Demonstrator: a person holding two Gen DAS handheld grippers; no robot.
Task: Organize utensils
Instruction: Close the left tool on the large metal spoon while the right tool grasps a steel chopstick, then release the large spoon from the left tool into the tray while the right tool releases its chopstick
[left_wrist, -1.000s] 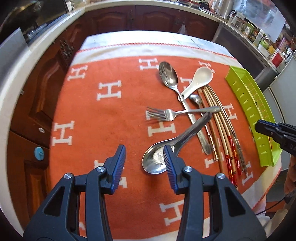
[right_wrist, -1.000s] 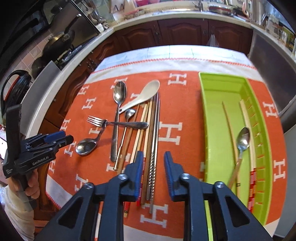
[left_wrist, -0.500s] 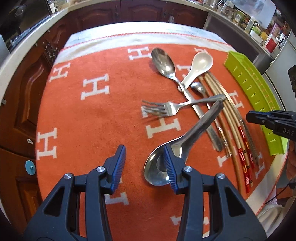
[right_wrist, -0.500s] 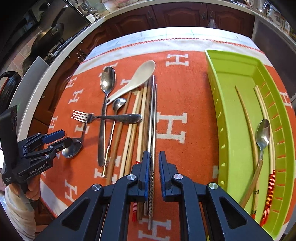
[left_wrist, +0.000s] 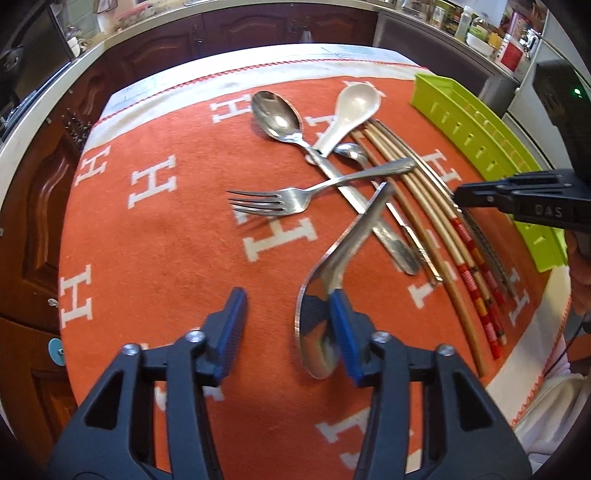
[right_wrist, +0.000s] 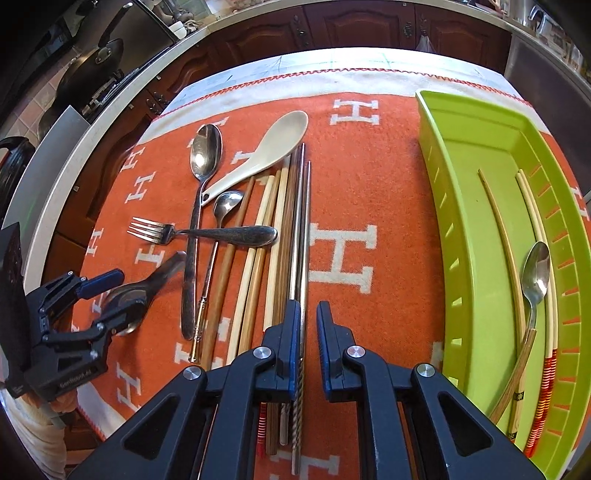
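Left gripper (left_wrist: 286, 325) lower, closing; ladle (left_wrist: 325, 295) between its fingers.

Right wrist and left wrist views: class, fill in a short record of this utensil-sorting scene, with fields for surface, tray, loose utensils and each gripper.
Surface: orange cloth with white H letters
Tray: green tray, holding a small spoon and several chopsticks
Loose on cloth: fork, white soup spoon, metal chopsticks, more spoons and chopsticks
Left gripper: open, over the bowl of a steel spoon
Right gripper: jaws narrowly apart, one metal chopstick against one pad, not clamped
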